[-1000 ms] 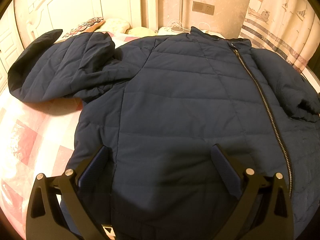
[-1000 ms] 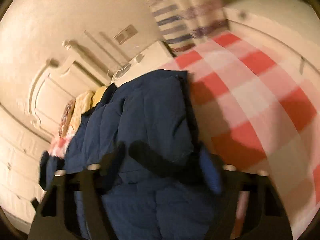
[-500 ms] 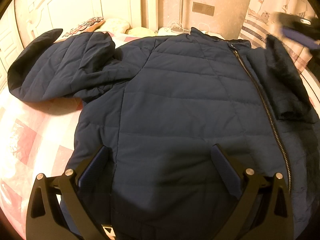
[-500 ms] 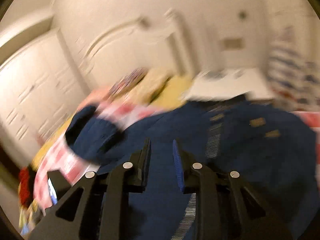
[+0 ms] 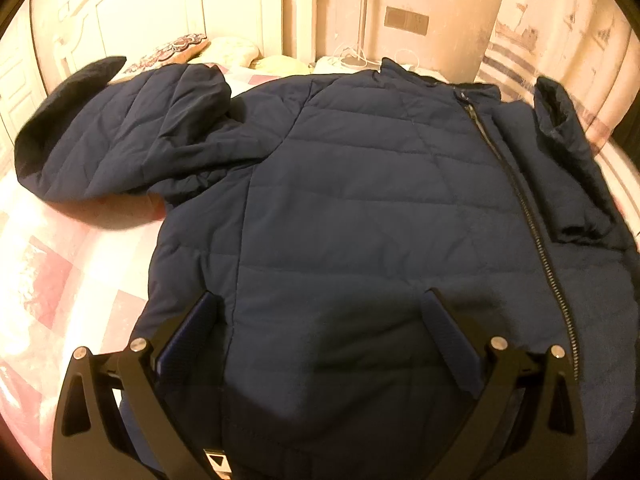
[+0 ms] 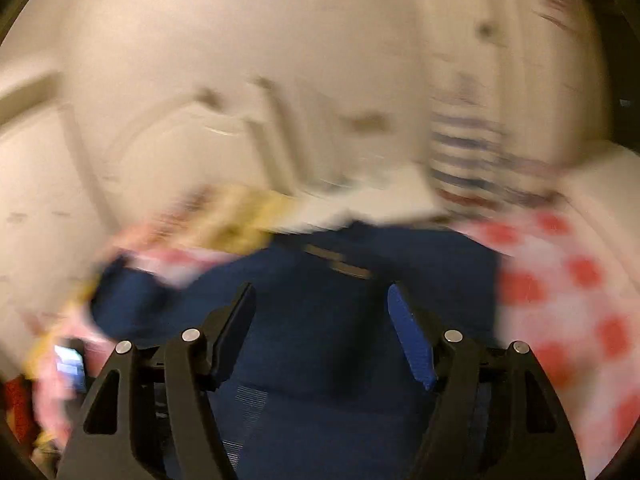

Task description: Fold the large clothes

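Observation:
A navy quilted jacket (image 5: 340,200) lies front-up and zipped on the bed's pink checked sheet (image 5: 60,280). Its left sleeve (image 5: 120,140) spreads out to the left. The right sleeve (image 5: 560,160) lies folded along the front beside the zip (image 5: 532,232). My left gripper (image 5: 320,300) stands open just over the jacket's lower front, with nothing pinched. In the blurred right wrist view my right gripper (image 6: 320,292) hangs above the jacket (image 6: 320,340). Its jaws are opening and nothing is between them.
A white headboard (image 5: 180,12) and pillows (image 5: 224,48) stand behind the jacket. A wall socket (image 5: 406,21) and a striped curtain (image 5: 560,40) are at the back right. A small lit screen (image 6: 70,364) lies left of the bed. Checked sheet (image 6: 560,300) shows right of the jacket.
The right gripper carried the right sleeve inward over the jacket's front, let it go and lifted away, its jaws going from nearly shut to apart. The left gripper has not moved.

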The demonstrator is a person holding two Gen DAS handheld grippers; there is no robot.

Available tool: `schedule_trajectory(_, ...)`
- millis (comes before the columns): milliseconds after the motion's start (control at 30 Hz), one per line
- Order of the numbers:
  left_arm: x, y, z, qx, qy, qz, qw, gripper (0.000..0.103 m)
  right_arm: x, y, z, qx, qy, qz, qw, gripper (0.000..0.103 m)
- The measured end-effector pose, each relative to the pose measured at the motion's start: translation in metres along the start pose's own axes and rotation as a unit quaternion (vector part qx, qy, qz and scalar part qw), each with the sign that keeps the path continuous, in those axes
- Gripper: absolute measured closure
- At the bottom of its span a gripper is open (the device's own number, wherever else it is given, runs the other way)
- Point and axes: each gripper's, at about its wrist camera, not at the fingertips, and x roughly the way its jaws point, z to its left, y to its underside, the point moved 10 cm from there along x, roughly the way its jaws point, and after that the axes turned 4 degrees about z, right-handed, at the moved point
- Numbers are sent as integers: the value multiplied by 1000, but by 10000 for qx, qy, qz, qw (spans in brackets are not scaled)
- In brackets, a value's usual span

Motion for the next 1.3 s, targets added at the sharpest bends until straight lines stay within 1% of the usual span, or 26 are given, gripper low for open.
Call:
schedule_trajectory(67,-1,-1,-1,75,-89,-12,9999,2,22,19,-33,21,506,419,9978,46)
schedule_trajectory(133,-6,-1,-6,147,-22,55,9999,2,45,41,-54,-88,924,809,9924,48)
schedule_trajectory(167,-10,-2,-11,148,134,98,9998,2,58,54,-62,-153,1114,1042,9882,48)
schedule_trajectory(200,-16,-5,-21,104,456,146,9988,2,67,62,-66,-208,1190,1123,9863,48)
schedule_trajectory(300,-37,-30,-53,56,1107,41,9938,2,72,64,-67,-316,1314,1071,9850,47)
schedule_trajectory(367,-44,-55,-84,43,1588,-6,9873,2,73,66,-67,-371,1371,1084,9839,46)
schedule_trajectory(400,-45,-65,-96,15,1762,-38,9843,2,75,66,-66,-359,1346,1075,9844,46)
schedule_trajectory(433,-45,-77,-111,-22,1995,-60,9799,2,77,68,-65,-326,1295,1075,9852,45)
schedule_trajectory(467,-42,-91,-132,-76,2330,7,9724,2,77,68,-67,-261,1219,1076,9864,45)
schedule_trajectory(533,-32,-104,-160,-267,2760,198,9606,2,75,68,-69,-141,1089,1058,9883,45)
schedule_trajectory(567,-24,-111,-170,-444,2882,257,9562,2,74,69,-67,-116,1061,1055,9887,45)
schedule_trajectory(600,-18,-113,-177,-552,2925,310,9542,3,74,69,-67,-105,1049,1058,9888,45)
schedule_trajectory(633,-11,-114,-184,-629,2955,375,9525,4,76,69,-67,-101,1042,1066,9888,44)
schedule_trajectory(700,0,-114,-202,-708,3067,476,9480,23,77,69,-66,-103,1043,1084,9886,44)
schedule_trajectory(733,6,-114,-209,-625,2953,482,9521,42,77,69,-66,-103,1041,1087,9886,43)
schedule_trajectory(767,8,-113,-211,-473,2734,403,9599,57,78,69,-66,-94,1025,1092,9887,43)
schedule_trajectory(800,6,-113,-211,-306,2588,270,9651,62,78,69,-66,-74,1001,1087,9890,43)
schedule_trajectory(833,0,-113,-209,-166,2494,76,9682,76,77,69,-66,-48,967,1079,9894,43)
schedule_trajectory(867,-13,-116,-207,-55,2454,-230,9691,85,77,69,-67,-27,940,1072,9898,42)
schedule_trajectory(967,-46,-123,-182,-82,2293,-799,9700,87,77,69,-67,34,834,1054,9909,41)
schedule_trajectory(1000,-60,-128,-167,-153,2239,-1025,9691,87,77,68,-67,48,817,1049,9911,41)
schedule_trajectory(1067,-81,-134,-130,-291,2116,-1333,9678,87,77,69,-65,53,813,1045,9912,41)
schedule_trajectory(1133,-92,-133,-97,-418,1982,-1409,9691,87,77,68,-65,48,821,1047,9911,41)
schedule_trajectory(1200,-96,-127,-55,-527,1726,-1395,9736,87,77,68,-65,41,822,1052,9910,40)
schedule_trajectory(1267,-86,-120,-24,-554,1501,-1236,9793,86,77,69,-65,24,832,1058,9909,40)
schedule_trajectory(1300,-75,-111,-5,-541,1371,-992,9841,85,77,69,-64,16,839,1060,9908,40)
